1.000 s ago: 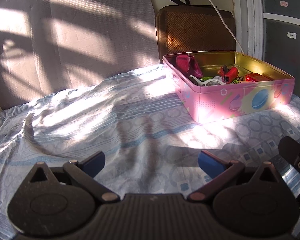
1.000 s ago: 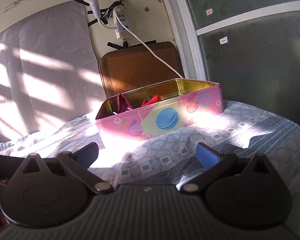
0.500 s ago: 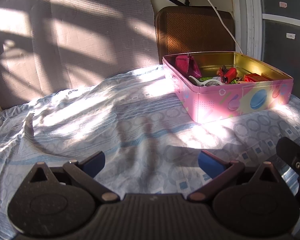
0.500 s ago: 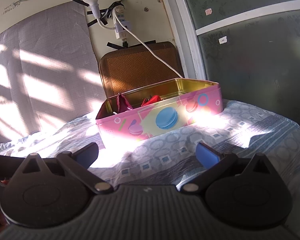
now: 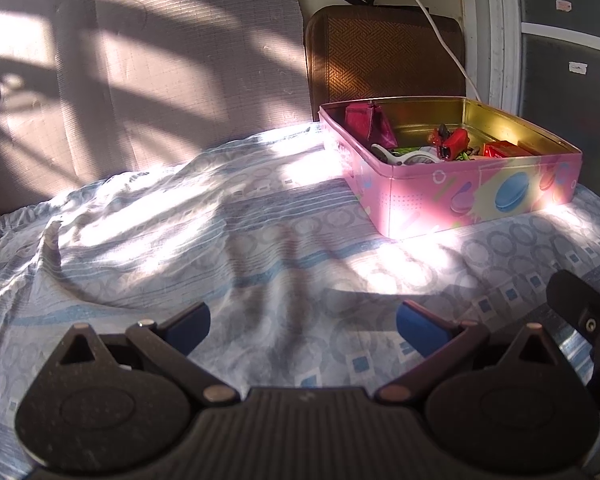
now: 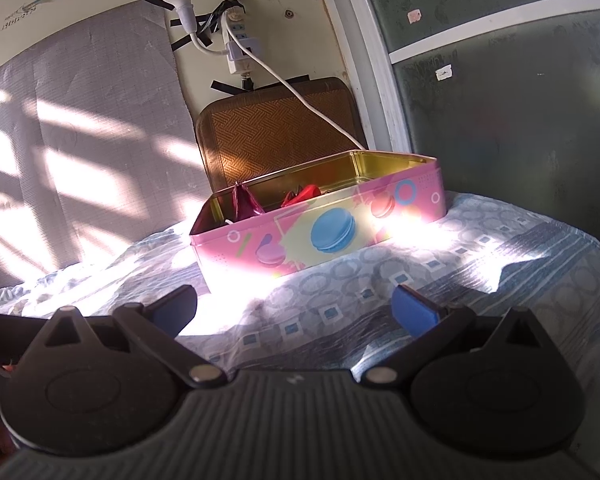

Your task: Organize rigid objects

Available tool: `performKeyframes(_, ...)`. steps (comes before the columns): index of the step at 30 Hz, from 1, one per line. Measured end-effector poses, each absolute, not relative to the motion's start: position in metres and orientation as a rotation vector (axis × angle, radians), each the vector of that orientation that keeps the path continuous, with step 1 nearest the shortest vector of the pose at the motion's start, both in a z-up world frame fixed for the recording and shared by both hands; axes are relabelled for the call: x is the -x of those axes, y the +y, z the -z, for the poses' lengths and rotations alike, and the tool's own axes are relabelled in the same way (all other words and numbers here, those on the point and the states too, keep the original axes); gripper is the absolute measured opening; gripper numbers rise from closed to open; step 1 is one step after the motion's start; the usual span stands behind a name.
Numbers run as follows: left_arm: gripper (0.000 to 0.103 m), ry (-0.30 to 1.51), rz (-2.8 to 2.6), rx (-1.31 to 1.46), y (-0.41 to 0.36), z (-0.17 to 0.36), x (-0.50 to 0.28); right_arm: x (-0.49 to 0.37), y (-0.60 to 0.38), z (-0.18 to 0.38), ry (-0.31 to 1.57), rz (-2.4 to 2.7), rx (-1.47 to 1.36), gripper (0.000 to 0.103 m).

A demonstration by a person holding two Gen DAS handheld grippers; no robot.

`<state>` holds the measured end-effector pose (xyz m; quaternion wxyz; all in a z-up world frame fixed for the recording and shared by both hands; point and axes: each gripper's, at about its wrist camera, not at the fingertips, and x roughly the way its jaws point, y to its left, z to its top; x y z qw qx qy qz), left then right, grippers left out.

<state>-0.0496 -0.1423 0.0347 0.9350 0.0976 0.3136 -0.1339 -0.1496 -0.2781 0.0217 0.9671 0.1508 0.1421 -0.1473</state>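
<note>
An open pink tin box (image 5: 460, 196) with macaron pictures sits on the bed at the right; it also shows in the right wrist view (image 6: 320, 236). Inside lie a dark red pouch (image 5: 370, 122), a red tool (image 5: 454, 142), a white ring-shaped item (image 5: 404, 156) and a red box (image 5: 500, 149). My left gripper (image 5: 302, 326) is open and empty, low over the sheet, well short of the box. My right gripper (image 6: 294, 308) is open and empty, in front of the box's long side. Part of the right gripper shows at the left view's right edge (image 5: 584, 312).
A blue-patterned bedsheet (image 5: 180, 240) covers the bed, wrinkled at the left. A grey padded headboard (image 5: 140, 60) and a brown woven cushion (image 5: 384, 52) stand behind. A white cable (image 6: 300, 92) hangs from a taped power strip. A window frame (image 6: 372, 60) is at the right.
Both views have shifted very slightly; the box sits a touch lower and to the left in the left wrist view. Both grippers stay open and empty.
</note>
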Motion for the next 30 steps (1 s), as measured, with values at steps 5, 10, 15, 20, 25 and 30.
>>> performKeyframes(5, 0.103, 0.647, 0.286, -0.196, -0.1435, -0.0365, 0.0509, 0.1498, -0.2773, -0.0226, 0.288, 0.293, -0.305, 0.103)
performKeyframes(10, 0.103, 0.643, 0.292, -0.192, -0.1437, -0.0385, 0.0525, 0.1499, -0.2771, -0.0232, 0.287, 0.297, -0.308, 0.103)
performKeyframes(15, 0.103, 0.643, 0.295, -0.192, -0.1444, -0.0391, 0.0538, 0.1499, -0.2776, -0.0233, 0.288, 0.296, -0.309, 0.103)
performKeyframes(20, 0.103, 0.642, 0.295, -0.193, -0.1443, -0.0391, 0.0538, 0.1504, -0.2776, -0.0234, 0.284, 0.298, -0.309, 0.103)
performKeyframes(25, 0.103, 0.642, 0.298, -0.195, -0.1449, -0.0395, 0.0545, 0.1505, -0.2782, -0.0236, 0.285, 0.297, -0.310, 0.103)
performKeyframes(30, 0.103, 0.641, 0.299, -0.196, -0.1454, -0.0397, 0.0553, 0.1505, -0.2777, -0.0236, 0.284, 0.297, -0.309, 0.103)
